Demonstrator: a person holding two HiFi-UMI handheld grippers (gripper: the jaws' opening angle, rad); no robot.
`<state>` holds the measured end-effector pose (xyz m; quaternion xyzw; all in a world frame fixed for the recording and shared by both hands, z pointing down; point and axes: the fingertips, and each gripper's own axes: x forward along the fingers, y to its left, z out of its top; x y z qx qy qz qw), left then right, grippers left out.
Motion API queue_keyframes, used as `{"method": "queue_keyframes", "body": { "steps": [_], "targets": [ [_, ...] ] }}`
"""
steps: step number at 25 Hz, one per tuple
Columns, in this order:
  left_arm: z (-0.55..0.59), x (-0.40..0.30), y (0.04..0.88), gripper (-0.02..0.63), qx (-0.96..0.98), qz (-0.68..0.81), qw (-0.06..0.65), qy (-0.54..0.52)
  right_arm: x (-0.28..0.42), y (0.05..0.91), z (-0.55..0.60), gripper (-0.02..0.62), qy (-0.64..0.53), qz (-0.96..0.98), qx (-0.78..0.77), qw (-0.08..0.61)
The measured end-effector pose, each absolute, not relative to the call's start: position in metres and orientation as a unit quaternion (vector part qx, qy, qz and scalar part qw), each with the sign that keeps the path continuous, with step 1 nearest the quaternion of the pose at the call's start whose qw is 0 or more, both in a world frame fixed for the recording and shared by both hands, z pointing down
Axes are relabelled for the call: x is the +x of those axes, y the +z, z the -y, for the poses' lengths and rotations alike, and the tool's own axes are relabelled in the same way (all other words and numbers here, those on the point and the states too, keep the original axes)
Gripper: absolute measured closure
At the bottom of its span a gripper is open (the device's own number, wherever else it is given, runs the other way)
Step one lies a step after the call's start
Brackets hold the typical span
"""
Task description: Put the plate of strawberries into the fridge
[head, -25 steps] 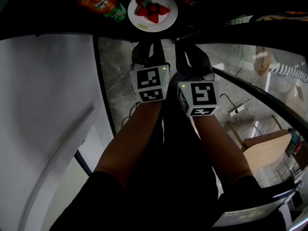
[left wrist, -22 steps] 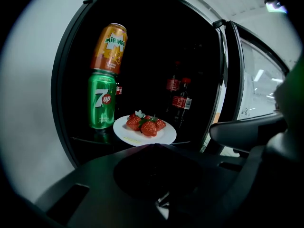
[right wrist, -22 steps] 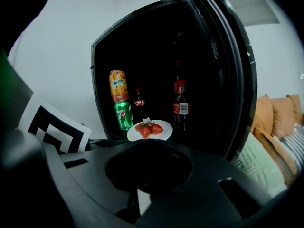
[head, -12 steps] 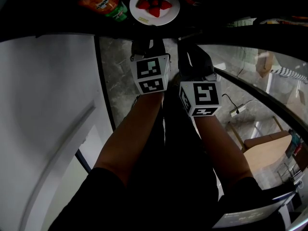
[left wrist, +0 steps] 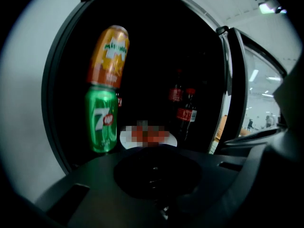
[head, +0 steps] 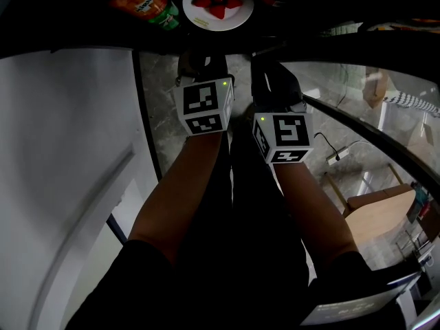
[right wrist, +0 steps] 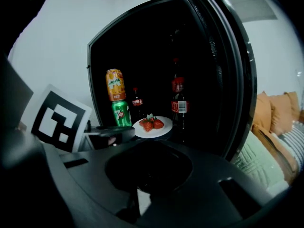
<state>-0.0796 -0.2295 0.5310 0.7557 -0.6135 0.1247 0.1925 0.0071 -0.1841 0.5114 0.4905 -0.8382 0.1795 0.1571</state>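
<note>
A grey stone floor point(head: 168, 95) lies below, with a smooth white wall point(head: 62, 150) at its left. At the right stand a light brown wooden table point(head: 381, 215) and a soft couch with orange cushions point(right wrist: 276, 108).

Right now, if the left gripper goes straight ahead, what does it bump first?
Probably the plate of strawberries, dead ahead; the green 7UP can stands left of that line. Depth is hard to judge.

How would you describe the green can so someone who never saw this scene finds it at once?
Look into the open, dark fridge: left of the white plate of strawberries, two cans stand stacked. The green can is the lower one, under the orange can, and the only green thing there; the bottles nearby are dark with red labels.
</note>
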Motion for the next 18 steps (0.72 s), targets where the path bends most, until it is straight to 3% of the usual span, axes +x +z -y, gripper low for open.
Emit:
{"method": "queue_keyframes", "body": {
  "steps": [7,18],
  "targets": [
    [0.208,-0.103,0.462,0.601,0.782,0.602,0.097,0.129,0.005,0.483,0.190,0.591,0.166,0.845,0.487,0.145],
    [0.208,-0.116,0.424,0.601,0.792,0.594,0.075,0.119,0.009,0.453,0.191,0.591,0.128,0.844,0.501,0.141]
  ]
}}
